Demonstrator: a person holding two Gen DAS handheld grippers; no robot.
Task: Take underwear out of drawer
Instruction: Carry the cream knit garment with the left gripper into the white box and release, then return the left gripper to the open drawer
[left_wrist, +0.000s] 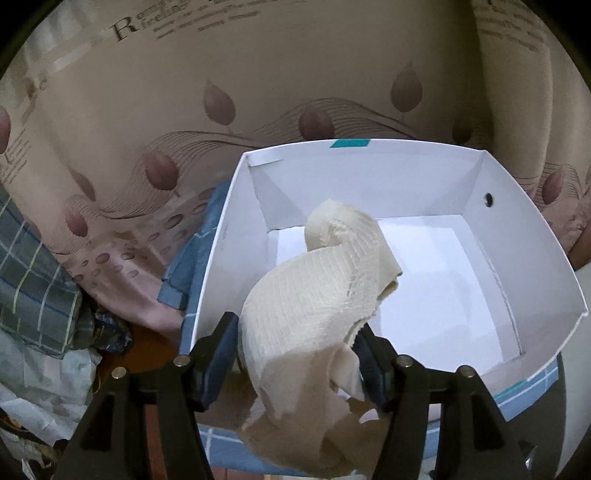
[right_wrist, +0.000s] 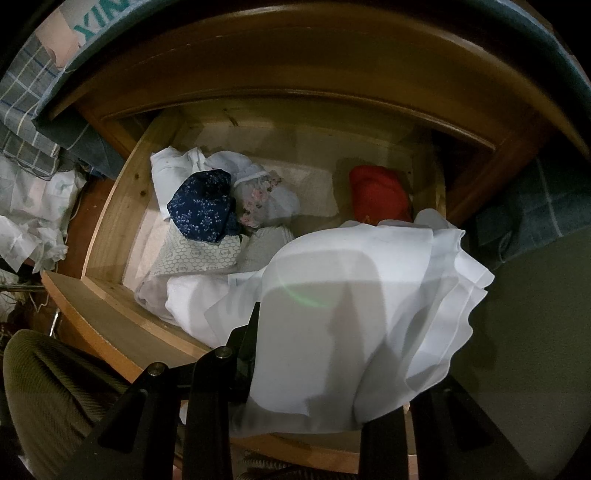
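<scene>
A cream ribbed pair of underwear hangs over the near rim of a white cardboard box, part of it lying inside. My left gripper stands open around it, one finger on either side of the cloth. In the right wrist view, my right gripper is shut on a white garment that drapes over its fingers and hides the tips. It hangs above the front of an open wooden drawer. Inside the drawer lie a navy flowered piece, a pale pink-flowered piece, a red piece and white folded cloth.
A beige leaf-patterned fabric rises behind the box. Plaid blue cloth and crumpled white paper lie to the left. A person's leg in olive trousers is at the drawer's front left corner.
</scene>
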